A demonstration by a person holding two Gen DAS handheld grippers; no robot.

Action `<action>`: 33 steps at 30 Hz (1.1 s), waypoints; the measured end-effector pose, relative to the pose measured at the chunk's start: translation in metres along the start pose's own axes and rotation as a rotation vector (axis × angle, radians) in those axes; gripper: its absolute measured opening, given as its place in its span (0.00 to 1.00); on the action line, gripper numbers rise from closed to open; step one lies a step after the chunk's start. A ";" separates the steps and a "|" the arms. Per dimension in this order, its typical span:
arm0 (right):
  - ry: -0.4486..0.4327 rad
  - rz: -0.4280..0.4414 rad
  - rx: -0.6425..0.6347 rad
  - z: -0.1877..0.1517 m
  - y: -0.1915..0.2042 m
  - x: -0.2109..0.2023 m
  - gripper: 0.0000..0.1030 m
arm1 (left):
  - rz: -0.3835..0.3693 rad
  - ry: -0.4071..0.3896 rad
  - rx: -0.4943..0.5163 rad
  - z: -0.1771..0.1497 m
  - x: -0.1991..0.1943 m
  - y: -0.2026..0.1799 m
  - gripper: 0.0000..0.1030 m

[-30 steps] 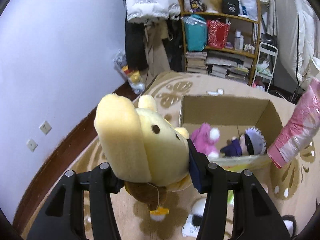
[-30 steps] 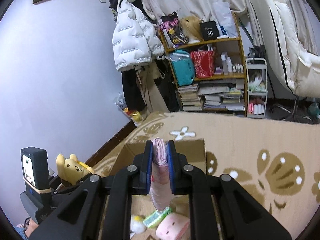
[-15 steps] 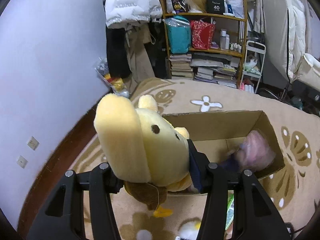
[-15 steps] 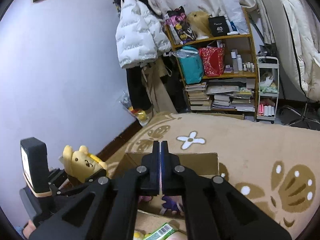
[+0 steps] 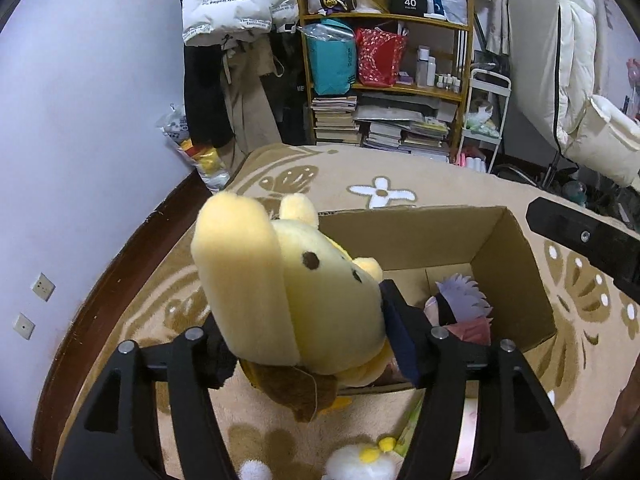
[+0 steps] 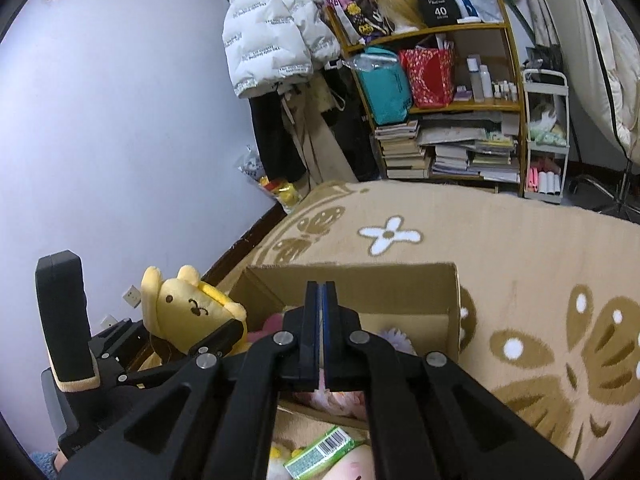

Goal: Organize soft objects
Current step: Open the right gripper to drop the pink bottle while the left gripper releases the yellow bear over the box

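Note:
My left gripper (image 5: pixel 308 320) is shut on a yellow plush dog (image 5: pixel 296 280), held above the near left corner of an open cardboard box (image 5: pixel 516 256) on the carpet. The plush also shows in the right wrist view (image 6: pixel 188 312). A grey-haired doll (image 5: pixel 464 296) and a pink soft item (image 5: pixel 474 328) lie inside the box. My right gripper (image 6: pixel 322 296) is shut and empty, over the box (image 6: pixel 400 280). It shows as a black bar (image 5: pixel 580 240) in the left wrist view.
Loose soft toys lie on the carpet before the box: a white plush (image 5: pixel 360 464), a green packet (image 6: pixel 324 450), a pink plush (image 6: pixel 360 468). A cluttered bookshelf (image 5: pixel 384 80), hanging coats (image 5: pixel 228 40) and a white cart (image 5: pixel 486 116) stand at the back.
My right gripper let go of the pink soft item, which dropped into the box, and shut empty. My left gripper carried the yellow plush dog closer to the box.

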State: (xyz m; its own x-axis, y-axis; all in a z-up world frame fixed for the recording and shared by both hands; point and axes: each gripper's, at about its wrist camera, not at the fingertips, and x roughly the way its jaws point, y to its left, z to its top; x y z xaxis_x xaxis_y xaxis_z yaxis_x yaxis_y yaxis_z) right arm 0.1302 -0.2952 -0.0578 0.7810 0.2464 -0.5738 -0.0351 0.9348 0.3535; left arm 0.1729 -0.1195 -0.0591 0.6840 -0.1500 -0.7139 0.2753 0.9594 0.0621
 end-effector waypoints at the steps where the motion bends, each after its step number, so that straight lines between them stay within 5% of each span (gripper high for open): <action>1: 0.004 -0.002 0.000 -0.001 0.000 0.000 0.03 | 0.003 0.000 0.004 -0.001 0.000 -0.001 0.66; 7: 0.021 -0.011 0.005 -0.003 -0.002 -0.005 0.03 | 0.037 -0.035 0.013 0.000 -0.009 -0.001 0.89; 16: 0.057 -0.020 0.016 -0.011 0.000 -0.009 0.11 | 0.035 -0.023 -0.003 -0.001 -0.015 0.004 0.93; 22: 0.056 -0.040 0.004 -0.016 0.002 -0.019 0.58 | 0.026 -0.024 -0.020 -0.002 -0.026 0.010 0.96; 28: 0.066 -0.051 0.014 -0.019 0.001 -0.029 0.80 | -0.009 -0.018 -0.045 0.007 -0.044 0.030 0.97; 33: 0.071 -0.053 0.023 -0.024 0.001 -0.039 0.89 | 0.011 -0.026 -0.072 0.006 -0.056 0.043 0.97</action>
State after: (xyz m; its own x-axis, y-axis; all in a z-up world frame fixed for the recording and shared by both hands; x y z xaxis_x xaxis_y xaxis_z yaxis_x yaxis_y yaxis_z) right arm 0.0842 -0.2979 -0.0529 0.7355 0.2148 -0.6425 0.0198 0.9412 0.3374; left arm 0.1508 -0.0716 -0.0120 0.7041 -0.1443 -0.6953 0.2188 0.9756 0.0192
